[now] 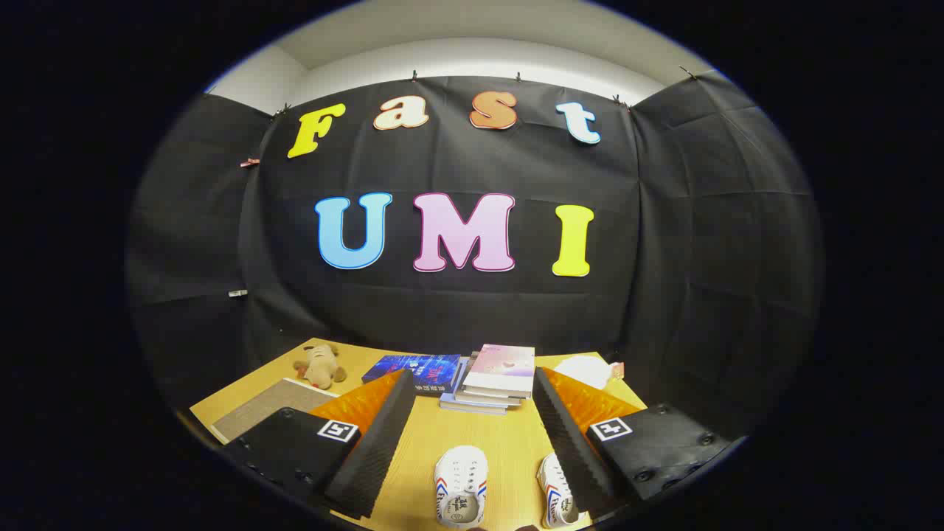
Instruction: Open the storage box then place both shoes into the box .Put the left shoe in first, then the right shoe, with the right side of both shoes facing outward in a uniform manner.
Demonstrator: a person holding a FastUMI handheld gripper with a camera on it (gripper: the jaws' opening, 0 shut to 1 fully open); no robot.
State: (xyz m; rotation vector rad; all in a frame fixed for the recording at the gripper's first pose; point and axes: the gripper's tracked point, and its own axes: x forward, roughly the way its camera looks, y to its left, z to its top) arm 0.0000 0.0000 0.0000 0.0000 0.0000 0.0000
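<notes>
Gripper view, left to right: plush toy [319,366] and mat [267,404] lower left, book stack [493,377] center. Gripper [472,413] fingers spread apart, clamping nothing. Two white shoes at bottom center: one [460,487] between fingers, other [558,499] against right finger. Table [472,435] beneath.

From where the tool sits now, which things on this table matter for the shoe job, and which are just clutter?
For the job: two white canvas shoes with red and blue stripes, one between the open tool's fingers, the other by a finger.

Clutter: stack of books, blue book, tan plush toy, grey mat, white cloth.
</notes>
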